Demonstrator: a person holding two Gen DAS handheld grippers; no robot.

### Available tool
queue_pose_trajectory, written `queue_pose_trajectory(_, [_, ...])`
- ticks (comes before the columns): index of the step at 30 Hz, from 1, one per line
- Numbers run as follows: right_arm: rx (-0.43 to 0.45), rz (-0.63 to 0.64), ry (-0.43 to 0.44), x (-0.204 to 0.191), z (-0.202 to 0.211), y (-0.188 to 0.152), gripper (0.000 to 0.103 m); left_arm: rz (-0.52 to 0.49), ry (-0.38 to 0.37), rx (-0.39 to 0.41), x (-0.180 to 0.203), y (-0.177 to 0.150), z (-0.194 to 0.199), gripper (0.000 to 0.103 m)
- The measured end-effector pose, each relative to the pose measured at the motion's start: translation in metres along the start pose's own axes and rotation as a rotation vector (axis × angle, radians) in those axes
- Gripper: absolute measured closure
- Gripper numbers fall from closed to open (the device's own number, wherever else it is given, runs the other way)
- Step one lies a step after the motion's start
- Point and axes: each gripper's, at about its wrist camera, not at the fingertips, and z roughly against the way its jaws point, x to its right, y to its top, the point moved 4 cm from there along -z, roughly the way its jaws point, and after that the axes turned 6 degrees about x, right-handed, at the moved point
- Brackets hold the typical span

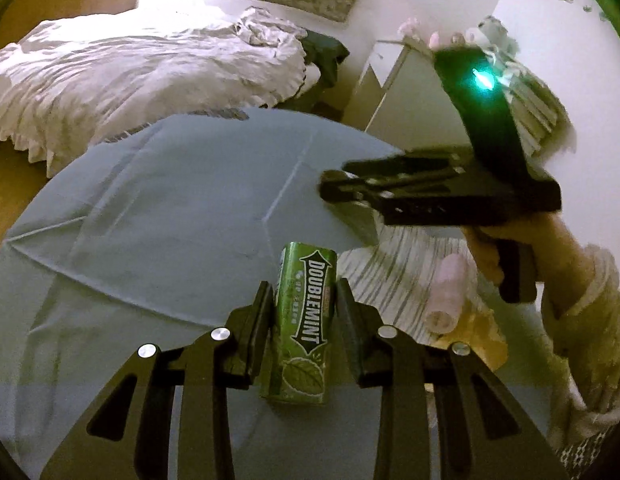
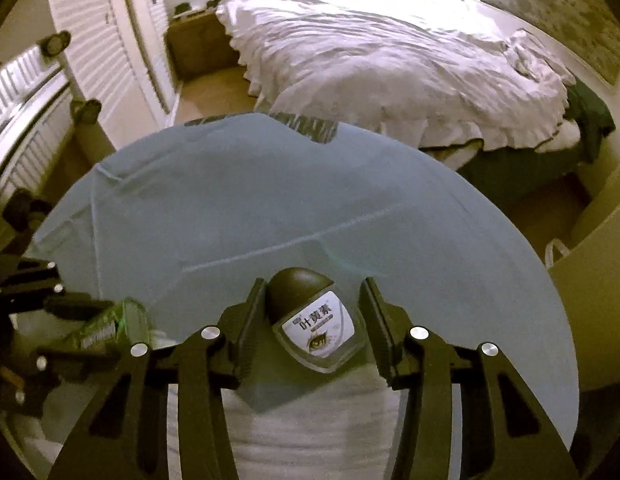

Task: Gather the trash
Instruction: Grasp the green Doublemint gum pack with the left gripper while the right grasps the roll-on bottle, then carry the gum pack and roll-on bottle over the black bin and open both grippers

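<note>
Gripping looks solid on the gum box [image 1: 303, 328] in the left tool [image 1: 303, 300]; the bottle [image 2: 314, 320] sits loosely inside the right tool [image 2: 312, 312], so it could get dropped.

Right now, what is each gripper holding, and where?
Left gripper grips the green Doublemint pack across its long sides. A small dark-capped bottle sits between the right gripper's fingers; grip unclear.

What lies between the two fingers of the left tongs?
In the left wrist view, a green Doublemint gum container stands between the fingers of the left tongs, which close on it.
</note>
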Motion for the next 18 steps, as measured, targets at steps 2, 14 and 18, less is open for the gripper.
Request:
queue_pose_trajectory(2, [0.046, -0.051, 0.019, 0.007, 0.019, -0.006, 0.057, 0.002, -0.012, 0.019, 0.003, 0.002, 0.003, 0.071])
queue_pose_trajectory(14, [0.49, -0.561, -0.014, 0.126, 0.201, -0.129, 0.059, -0.118, -0.137, 0.085, 0.096, 0.034, -0.002, 0.08])
queue_pose_trajectory(18, [0.544, -0.673, -0.078, 0.16, 0.231, -0.185, 0.059, -0.162, -0.182, 0.077, 0.136, 0.038, -0.02, 0.082])
